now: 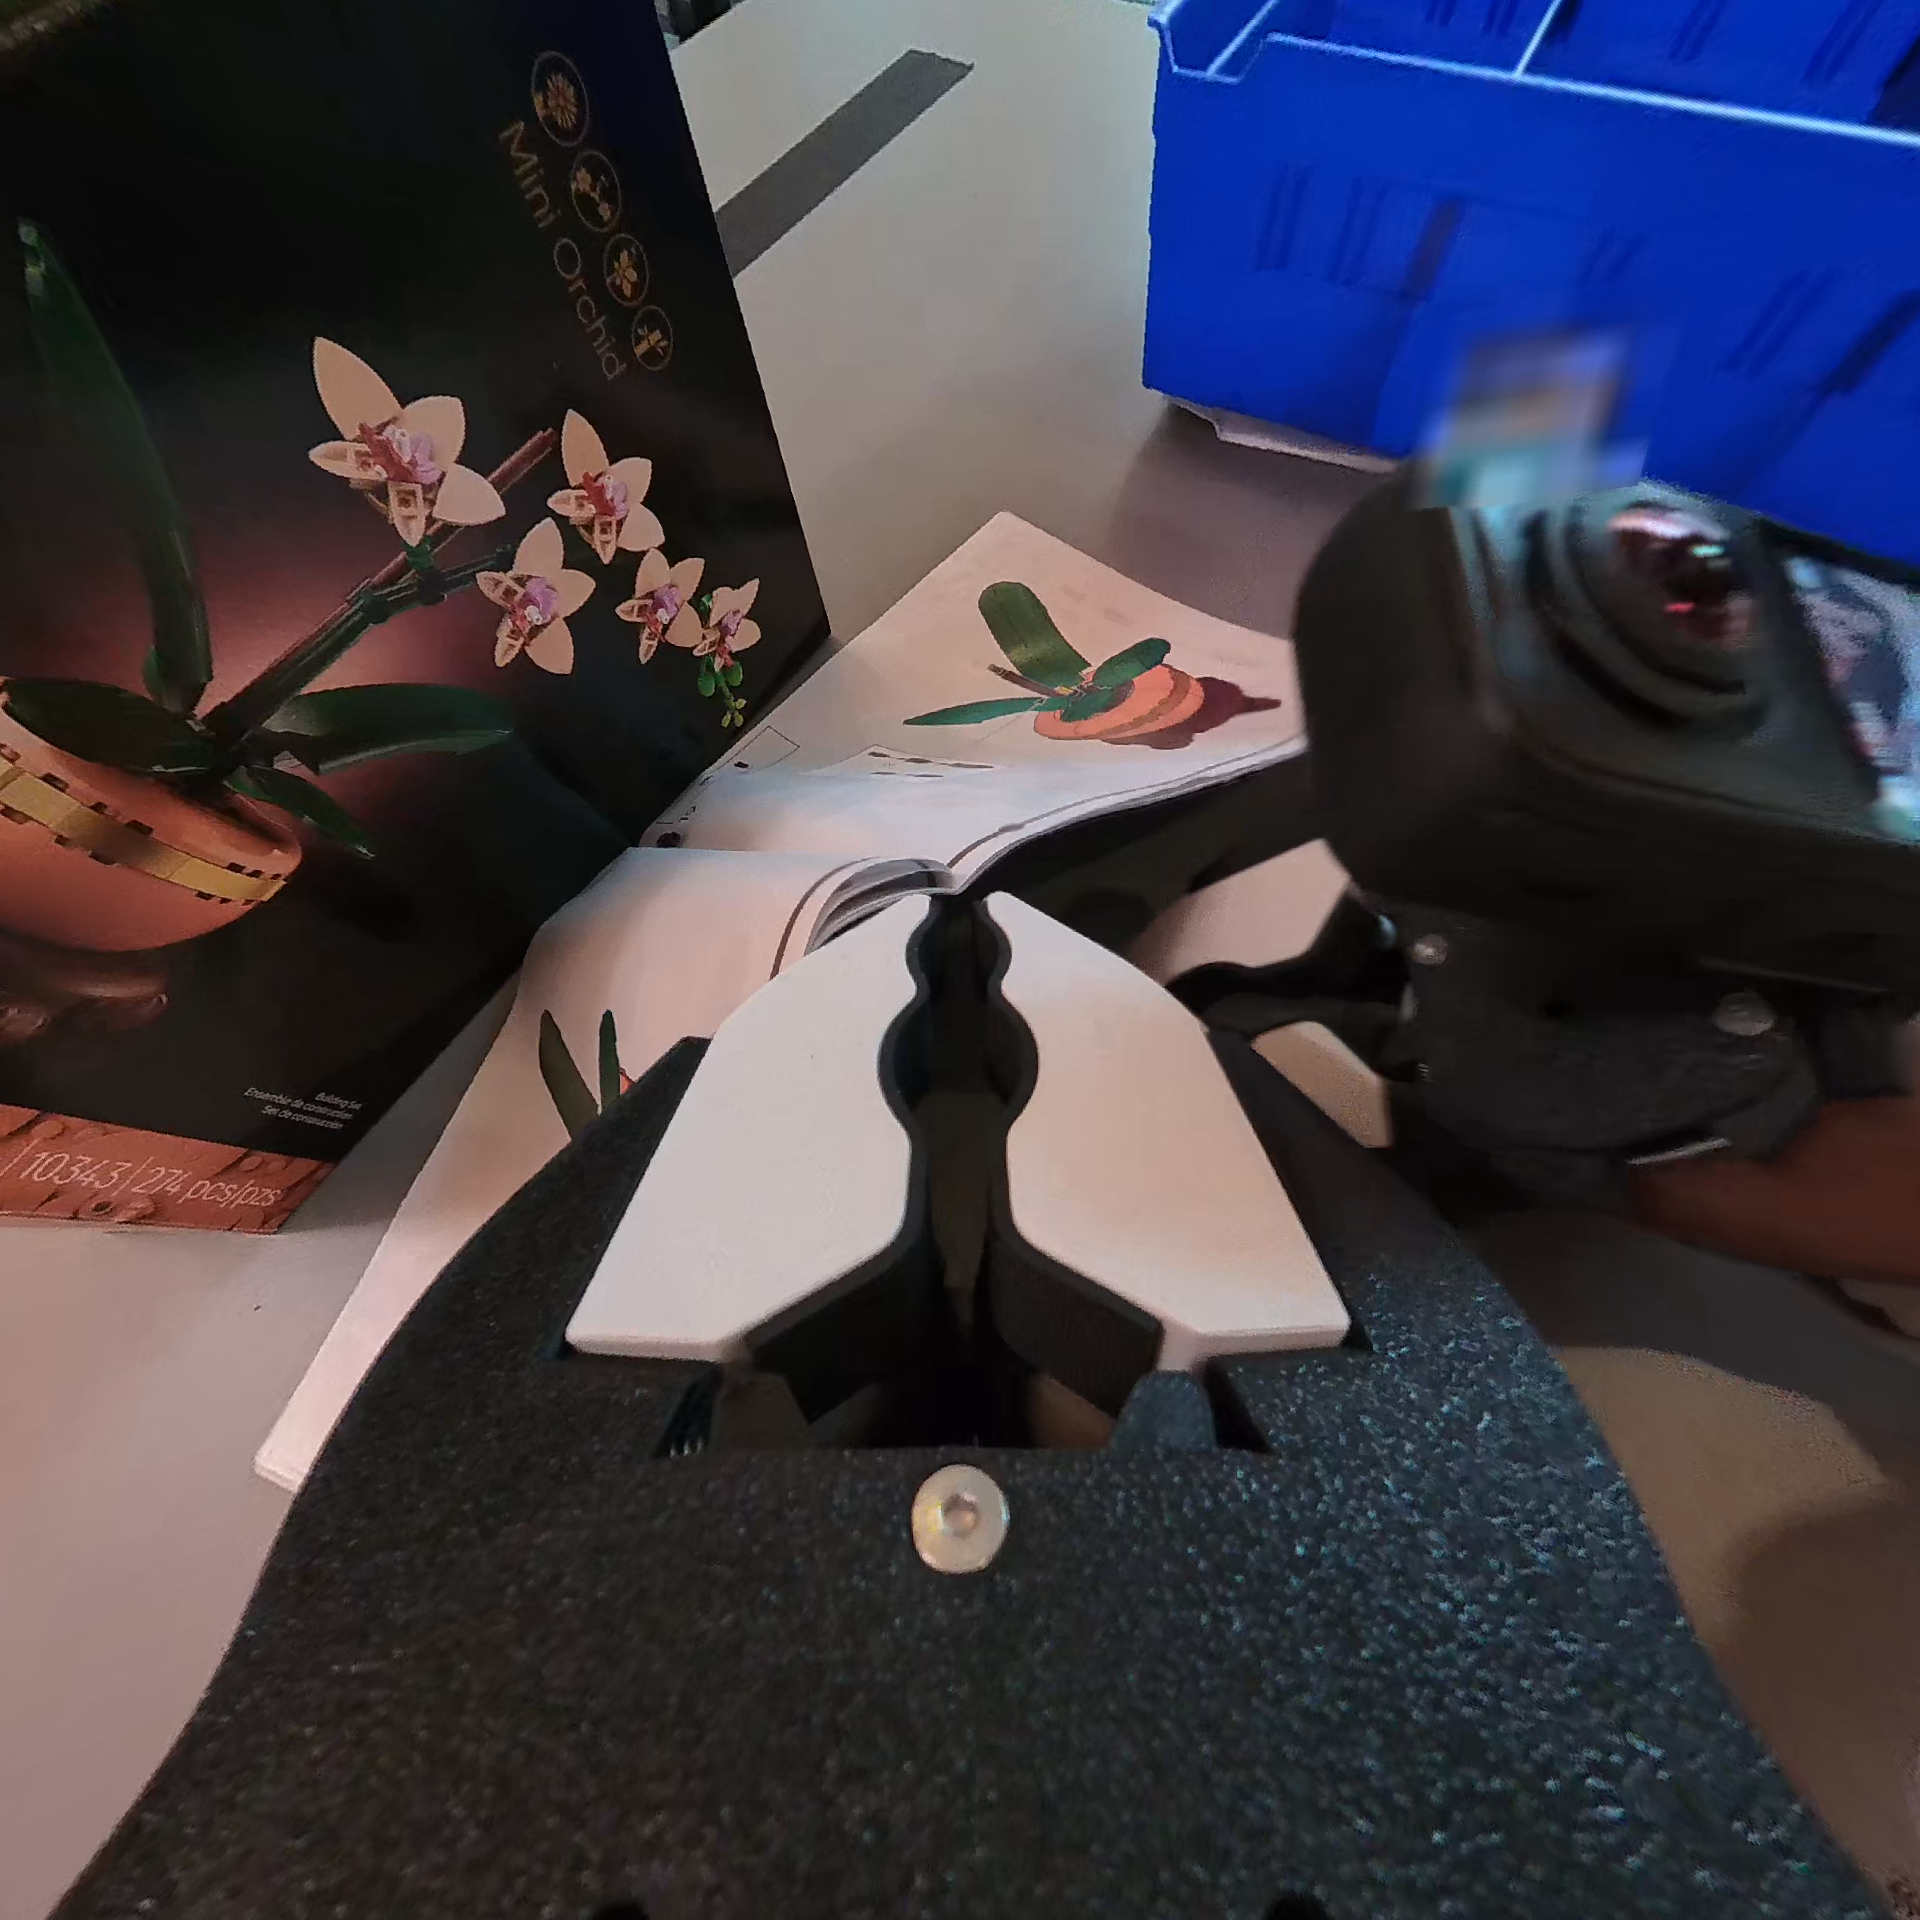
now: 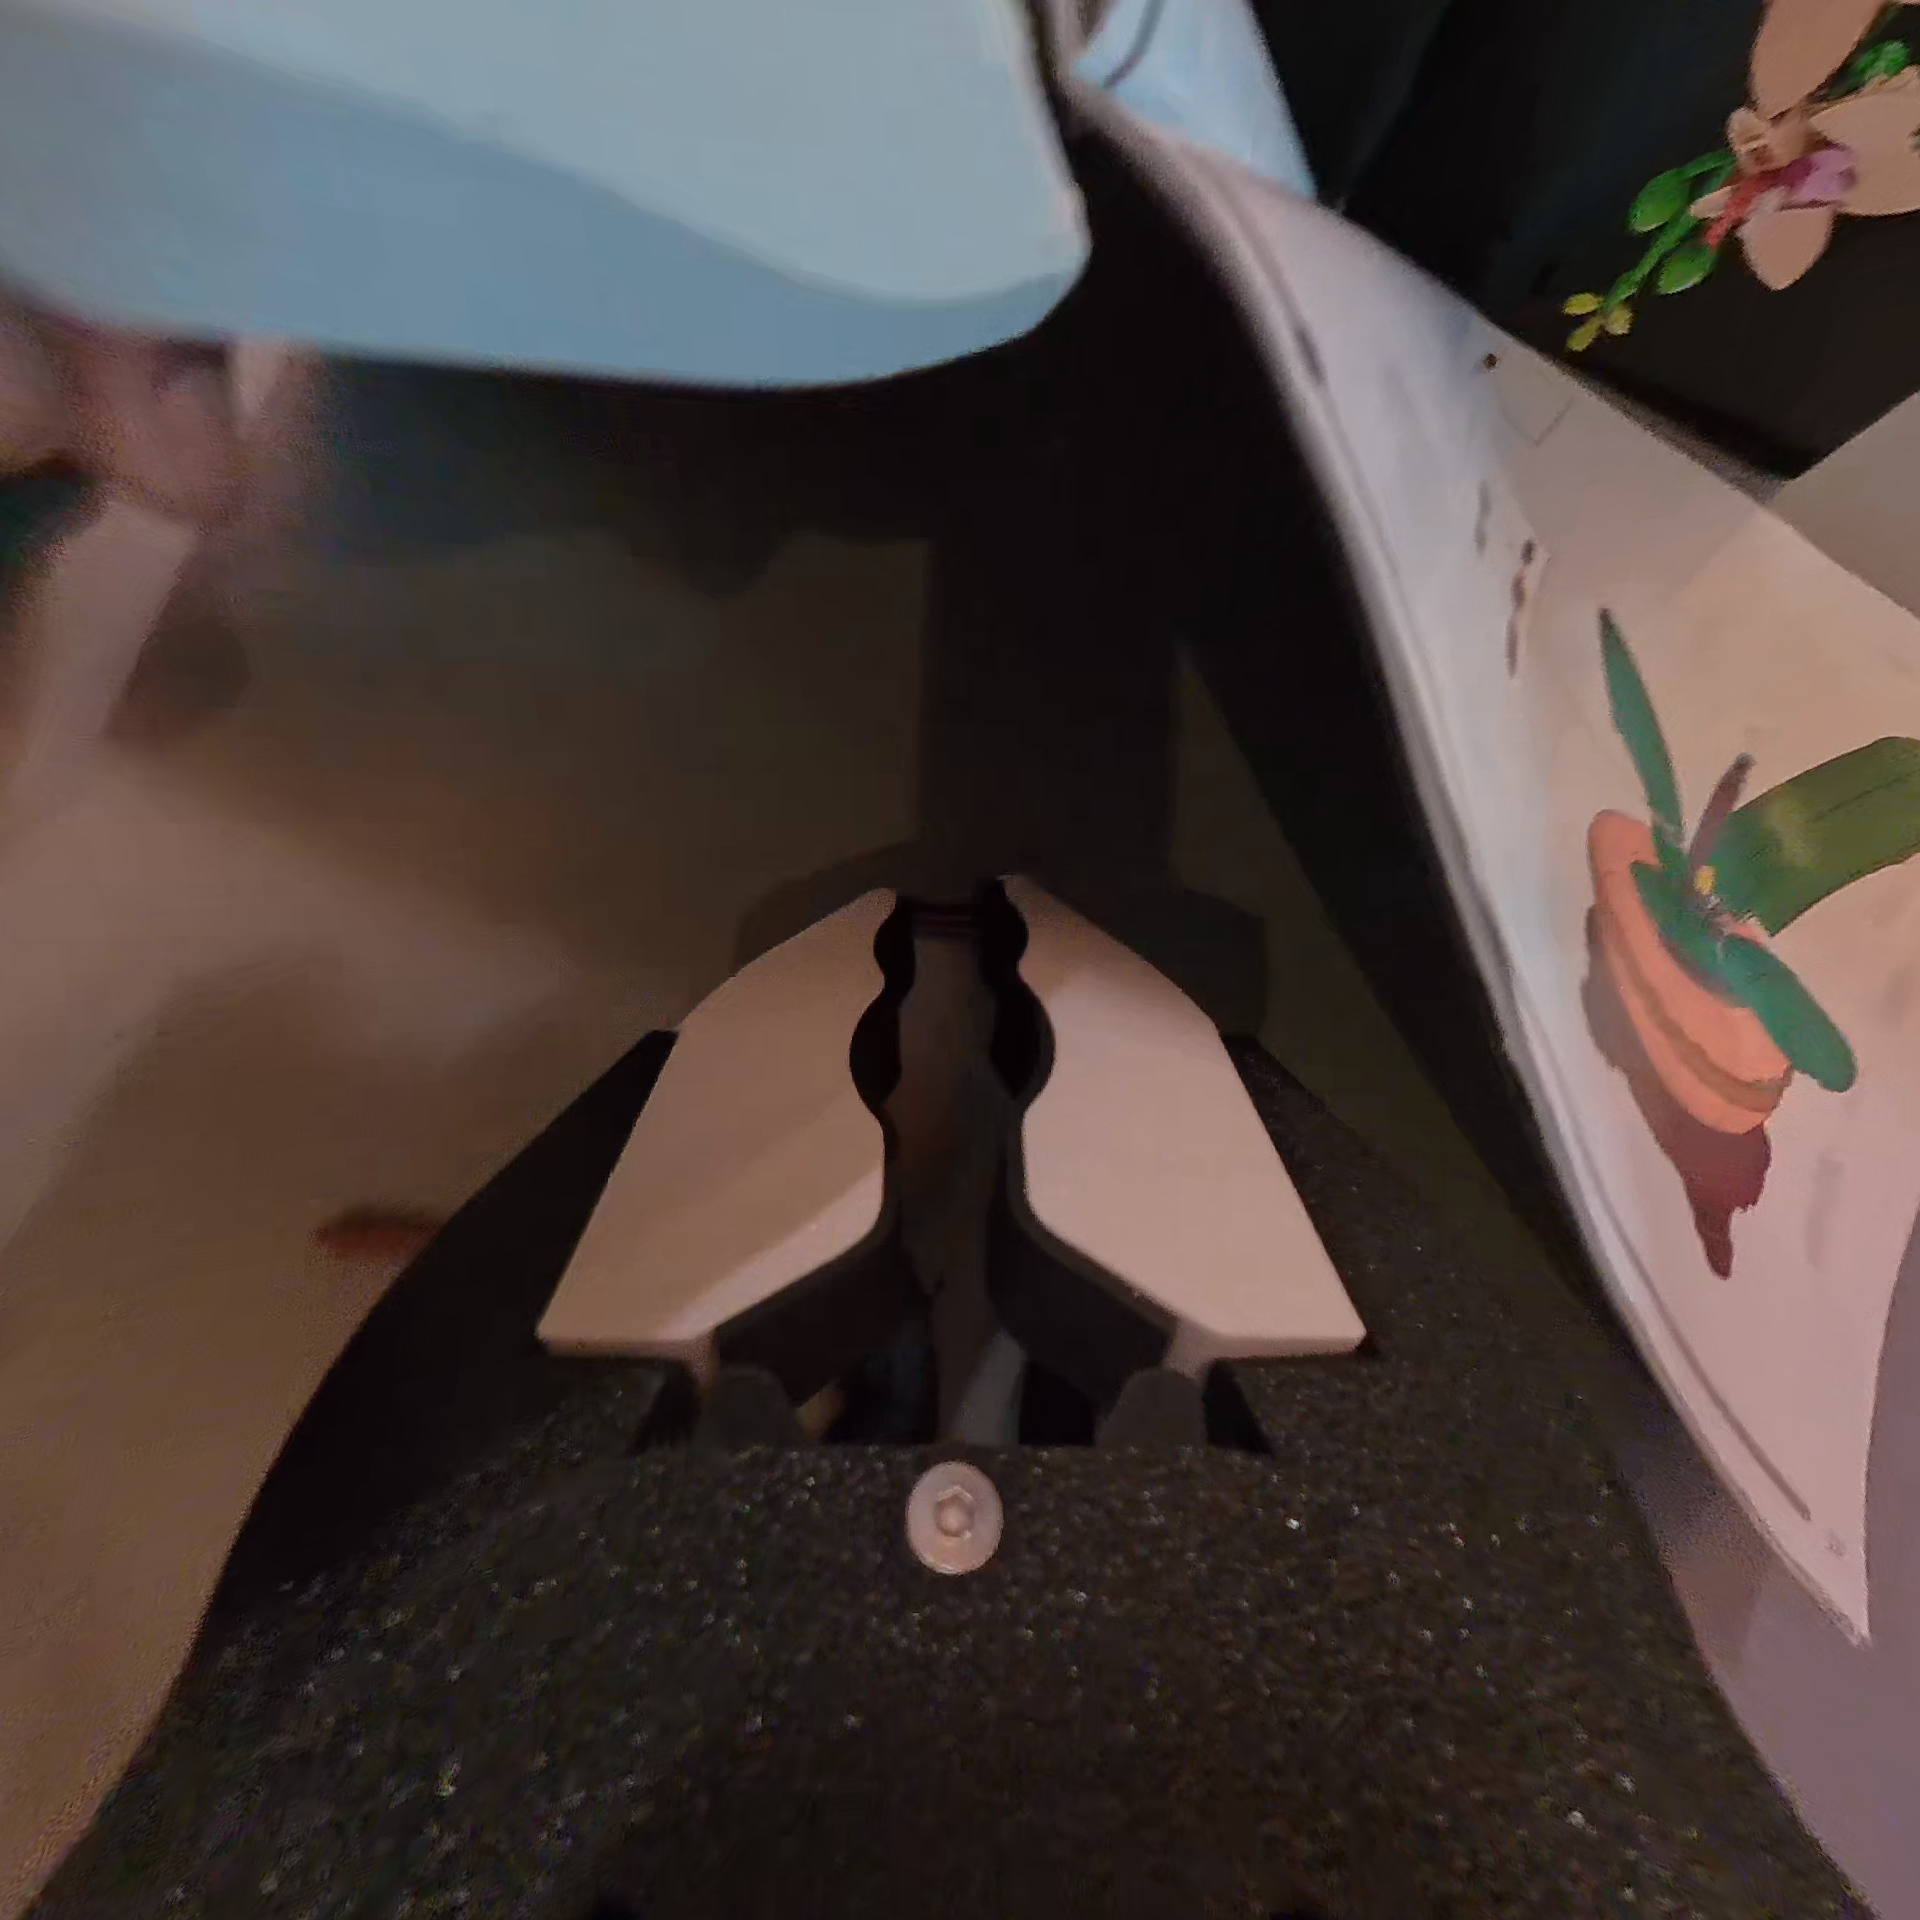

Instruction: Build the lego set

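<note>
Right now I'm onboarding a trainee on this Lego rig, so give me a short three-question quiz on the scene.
1. True or false: the instruction booklet lies open on the table.
2. The blue bin sits: A) far right, B) near left, C) on the box.
3. What does the set box picture?

Key: 1 true; 2 A; 3 an orchid in a pot.

Booklet (image 1: 1039, 748) matt paper; box (image 1: 416, 520) glossy card; bin (image 1: 1507, 260) smooth blue plastic; left tongs (image 1: 961, 914) matt white plastic.
</note>
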{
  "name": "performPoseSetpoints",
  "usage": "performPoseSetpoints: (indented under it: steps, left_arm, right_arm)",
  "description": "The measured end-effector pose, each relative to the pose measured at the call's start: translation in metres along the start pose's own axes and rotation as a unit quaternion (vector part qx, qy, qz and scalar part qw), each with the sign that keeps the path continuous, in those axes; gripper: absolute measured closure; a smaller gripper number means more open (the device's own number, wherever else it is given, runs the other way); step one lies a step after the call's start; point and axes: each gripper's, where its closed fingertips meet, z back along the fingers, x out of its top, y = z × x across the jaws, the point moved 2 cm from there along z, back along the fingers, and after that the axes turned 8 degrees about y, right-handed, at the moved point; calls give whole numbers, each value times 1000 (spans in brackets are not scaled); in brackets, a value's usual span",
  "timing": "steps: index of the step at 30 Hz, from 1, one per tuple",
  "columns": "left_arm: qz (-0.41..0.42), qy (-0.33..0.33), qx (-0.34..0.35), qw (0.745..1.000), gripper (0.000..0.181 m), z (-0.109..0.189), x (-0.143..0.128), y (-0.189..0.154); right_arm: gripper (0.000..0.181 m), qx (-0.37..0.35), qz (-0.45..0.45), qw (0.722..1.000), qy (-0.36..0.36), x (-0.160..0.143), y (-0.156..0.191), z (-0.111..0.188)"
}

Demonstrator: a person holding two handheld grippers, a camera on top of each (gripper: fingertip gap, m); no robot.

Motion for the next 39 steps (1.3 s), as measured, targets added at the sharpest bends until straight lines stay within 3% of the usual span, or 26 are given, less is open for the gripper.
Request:
performPoseSetpoints:
  steps: [10, 17, 21, 27, 34, 39]
  left_arm:
    - [3, 51, -8, 999, 176, -4, -44, -18]
    - [13, 103, -8, 995, 173, -12, -78, -33]
    - [13, 104, -30, 994, 168, -4, -83, -47]
    - [18, 94, -134, 986, 159, 31, -113, -90]
    - [-35, 152, -94, 983, 161, 16, -126, -87]
    - [-47, 161, -100, 981, 175, 13, -126, -86]
  right_arm:
    - [169, 63, 137, 989, 3, -54, 30, 38]
    - [169, 84, 249, 964, -33, -67, 33, 49]
    - [169, 105, 257, 960, -35, -68, 32, 49]
    - [169, 131, 255, 957, -43, -69, 28, 49]
    - [169, 137, 264, 954, -37, -68, 26, 48]
    - [169, 137, 273, 951, -39, -67, 26, 48]
